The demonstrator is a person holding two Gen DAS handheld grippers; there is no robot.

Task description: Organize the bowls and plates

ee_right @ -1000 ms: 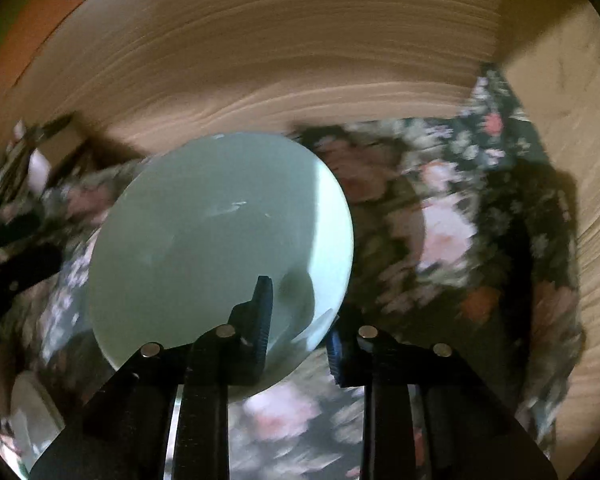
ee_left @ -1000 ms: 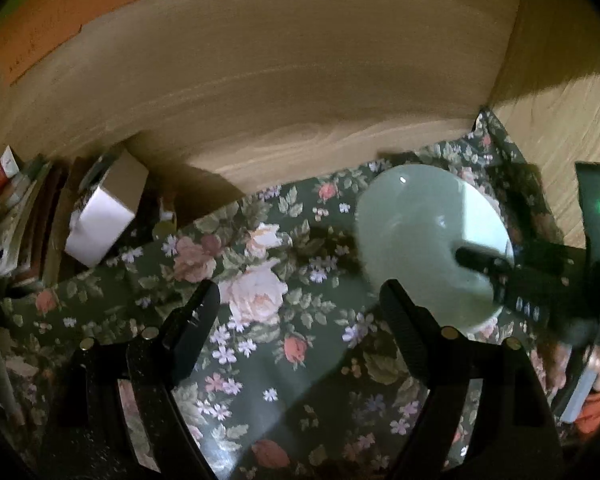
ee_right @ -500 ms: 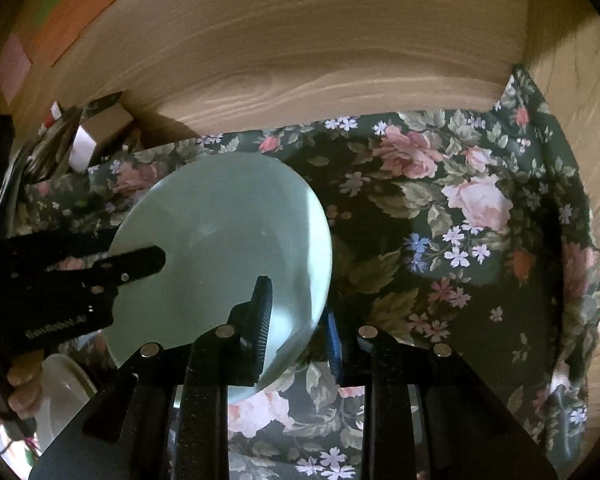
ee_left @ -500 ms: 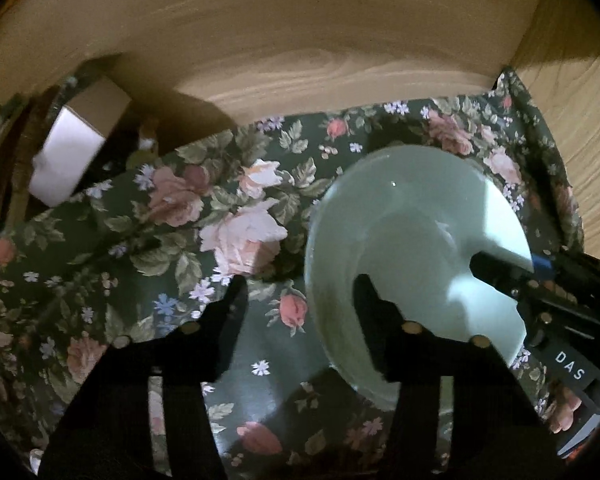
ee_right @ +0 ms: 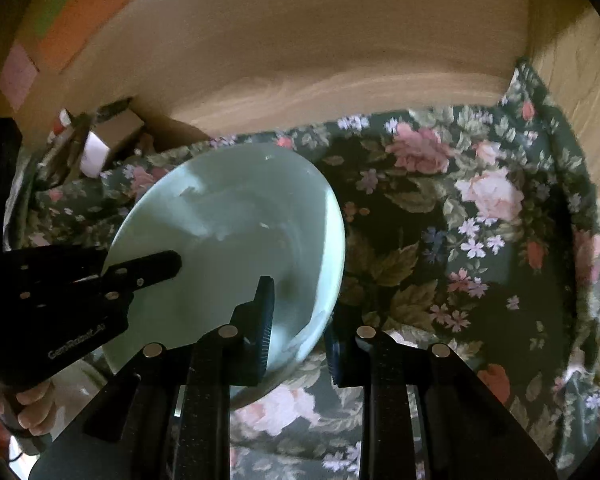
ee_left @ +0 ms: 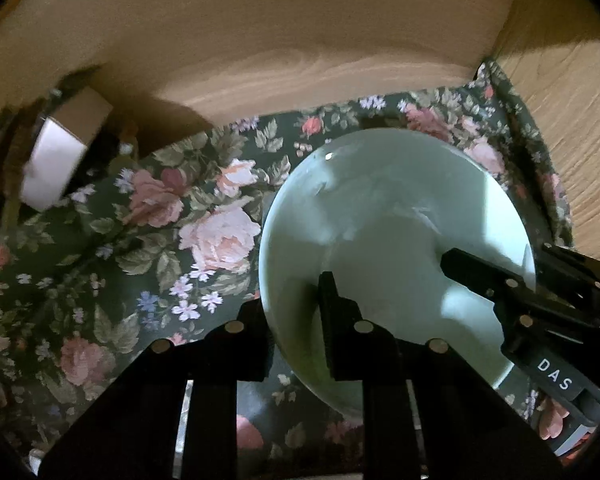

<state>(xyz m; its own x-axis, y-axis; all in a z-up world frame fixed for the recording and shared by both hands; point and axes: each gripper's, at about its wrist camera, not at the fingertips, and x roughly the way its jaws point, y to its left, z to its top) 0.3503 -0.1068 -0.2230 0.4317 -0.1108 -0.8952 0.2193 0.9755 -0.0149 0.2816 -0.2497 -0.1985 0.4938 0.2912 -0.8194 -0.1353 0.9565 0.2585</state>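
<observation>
Gripping one pale green bowl [ee_left: 396,216] from both sides.
Left claw [ee_left: 292,312] has just closed on its rim; right claw [ee_right: 300,320] pinches the opposite rim, above floral cloth [ee_right: 460,240].

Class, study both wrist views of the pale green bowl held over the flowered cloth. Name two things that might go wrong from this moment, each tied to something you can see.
1. Both the left gripper and the right gripper pinch only the thin rim of the bowl, one finger inside and one outside. The glossy, tilted bowl might slip or chip.
2. Two grips on one rigid bowl: if the hands move unevenly, the rim may twist out of one.
3. The flowered cloth is rumpled, so the bowl may rock once set down.
</observation>
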